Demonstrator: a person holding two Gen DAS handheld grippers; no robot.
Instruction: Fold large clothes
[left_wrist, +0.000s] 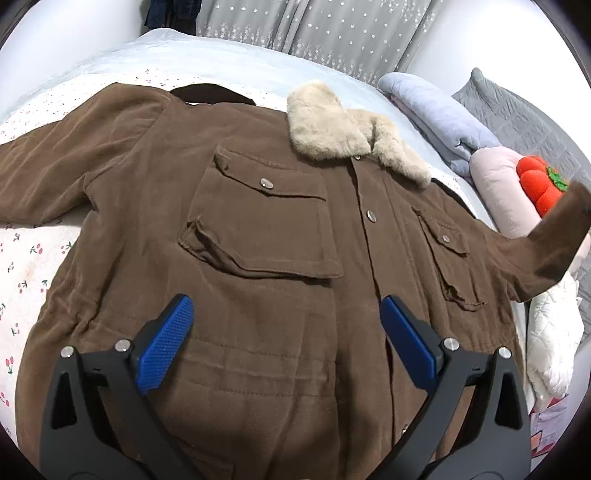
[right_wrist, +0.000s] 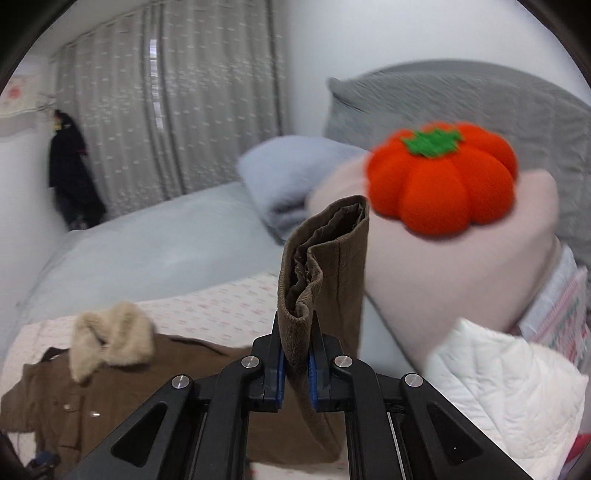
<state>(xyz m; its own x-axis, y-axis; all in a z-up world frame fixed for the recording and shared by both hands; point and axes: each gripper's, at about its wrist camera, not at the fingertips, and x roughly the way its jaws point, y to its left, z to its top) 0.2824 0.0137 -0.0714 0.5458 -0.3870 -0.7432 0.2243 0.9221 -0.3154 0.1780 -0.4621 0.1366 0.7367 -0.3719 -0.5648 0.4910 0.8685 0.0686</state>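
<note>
Right wrist view showed the right gripper (right_wrist: 295, 363) clamped on the cuff of the brown jacket's sleeve (right_wrist: 325, 266), the cuff standing upright above the pads with its open mouth toward the top of the frame. The rest of the jacket (right_wrist: 122, 373) lay in the lower left of that frame, so the sleeve's long axis ran from the gripper down and leftward to the body, and I judged a fold would have to carry the cuff that way, across the chest. Left wrist view had the jacket spread face up and buttoned on the bed (left_wrist: 229, 62), filling the middle of the frame, its fur collar (left_wrist: 347, 129) toward the upper right. The held sleeve rose off the bed at the right edge of that frame, and the other sleeve (left_wrist: 55, 158) lay flat toward the left edge. The left gripper (left_wrist: 286, 343) hung over the lower front panel with its jaws wide apart and nothing between the blue pads (left_wrist: 166, 343); whether it touched the cloth I could not tell. It was nearer the hem, the right one nearer the shoulder line.

The bed carried a cherry-print sheet (left_wrist: 26, 266) under the jacket, and pale blue bedding beyond. Folded blankets, a pink pillow (right_wrist: 443, 266) and an orange pumpkin cushion (right_wrist: 443, 177) crowded the right side, close to the raised cuff. Grey curtains (right_wrist: 166, 110) closed off the far wall.
</note>
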